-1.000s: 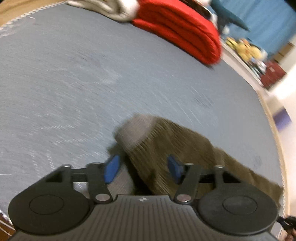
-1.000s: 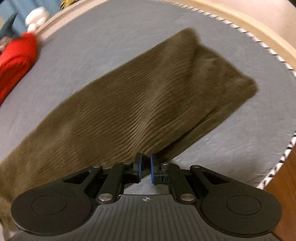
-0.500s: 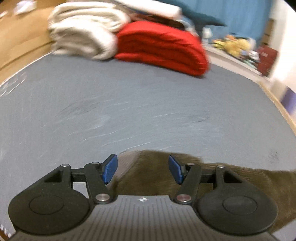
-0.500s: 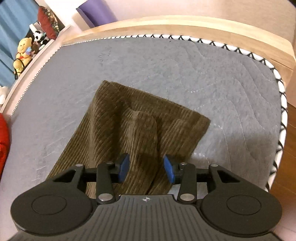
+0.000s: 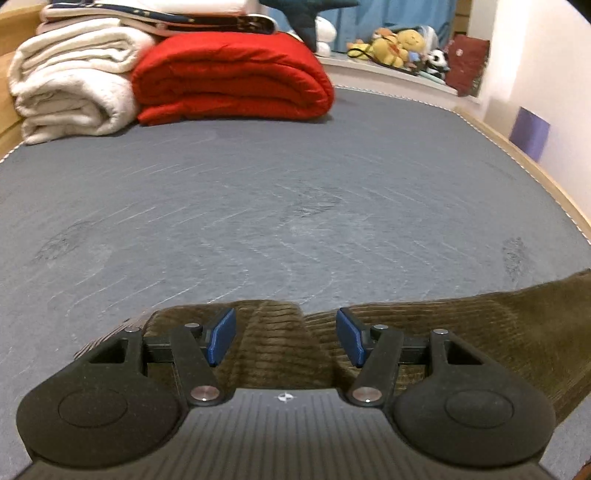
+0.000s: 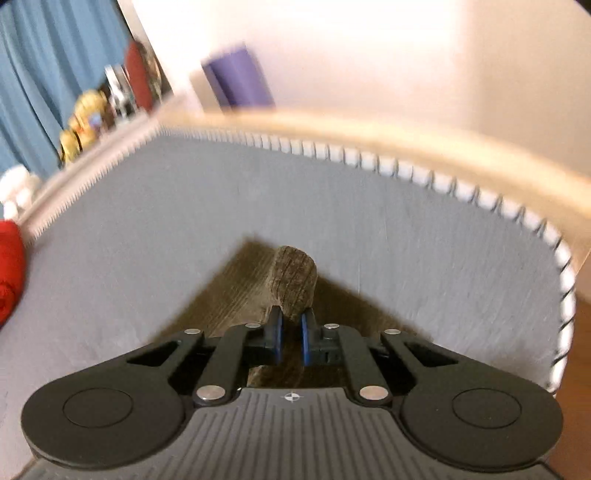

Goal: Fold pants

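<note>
Pants [image 6: 293,273] pinched in right claw [image 6: 291,325]; left claw [image 5: 282,336] spread w/ nothing gripped.

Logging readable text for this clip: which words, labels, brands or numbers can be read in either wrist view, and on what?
None can be read.
Left hand-held gripper body: a small round crosshair mark, no letters.
Right hand-held gripper body: the same mark.
Dark folded cloth with pale specks atop the red blanket: pattern too small to read.
Olive corduroy pants: no label visible.

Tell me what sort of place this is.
Most likely a bedroom: the olive corduroy pants lie on a grey quilted mattress in a wooden bed frame, with a folded red blanket and stuffed toys on a ledge behind.
</note>
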A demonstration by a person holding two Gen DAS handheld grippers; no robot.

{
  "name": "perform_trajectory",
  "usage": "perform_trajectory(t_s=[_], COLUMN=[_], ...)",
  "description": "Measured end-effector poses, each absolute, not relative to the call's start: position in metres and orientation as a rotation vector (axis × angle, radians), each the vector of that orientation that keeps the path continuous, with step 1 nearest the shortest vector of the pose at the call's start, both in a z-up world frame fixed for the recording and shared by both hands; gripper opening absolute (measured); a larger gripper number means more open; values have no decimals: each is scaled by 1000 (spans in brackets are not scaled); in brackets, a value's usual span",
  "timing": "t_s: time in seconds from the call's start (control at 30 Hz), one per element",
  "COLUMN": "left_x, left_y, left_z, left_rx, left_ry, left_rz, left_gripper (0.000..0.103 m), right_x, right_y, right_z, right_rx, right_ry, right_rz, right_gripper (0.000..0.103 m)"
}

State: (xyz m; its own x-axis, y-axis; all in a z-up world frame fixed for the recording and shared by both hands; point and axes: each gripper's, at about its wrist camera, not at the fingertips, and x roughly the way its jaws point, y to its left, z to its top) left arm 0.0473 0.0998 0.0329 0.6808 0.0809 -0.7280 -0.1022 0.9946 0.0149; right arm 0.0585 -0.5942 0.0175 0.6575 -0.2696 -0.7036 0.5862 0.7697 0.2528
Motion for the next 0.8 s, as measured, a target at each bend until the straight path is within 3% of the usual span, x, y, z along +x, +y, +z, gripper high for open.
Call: perform_trajectory(t_s=[0.17, 0.2, 0.27, 0.33, 0.43, 0.67, 0.8], left_x=[56, 55, 55, 52, 45, 33, 25], left_y=[94, 93, 92, 92, 87, 66, 64], left_z=[19, 16, 11, 9, 5, -50, -55], left_rx=[-7, -1, 12, 20, 33, 269, 311], left_ry=[892, 899, 912, 918, 943, 1147, 1155], left_rz=[8, 0, -28, -67, -131, -207, -228], left_gripper=[66, 65, 60, 40, 29, 29, 28], right_x=[62, 60, 59, 60, 64, 67, 68], right_y=[-615, -619, -621, -618, -620, -629, -628], right_z=[-36, -44, -45, -41, -38, -52, -55], right_rx=[546, 566, 520, 478, 461, 455, 439], right_ry=[938, 945, 931, 904, 886, 928, 938], right_rz=[-638, -656, -688, -673, -660, -634, -619], right_gripper=[18, 40, 62, 64, 66, 63, 60])
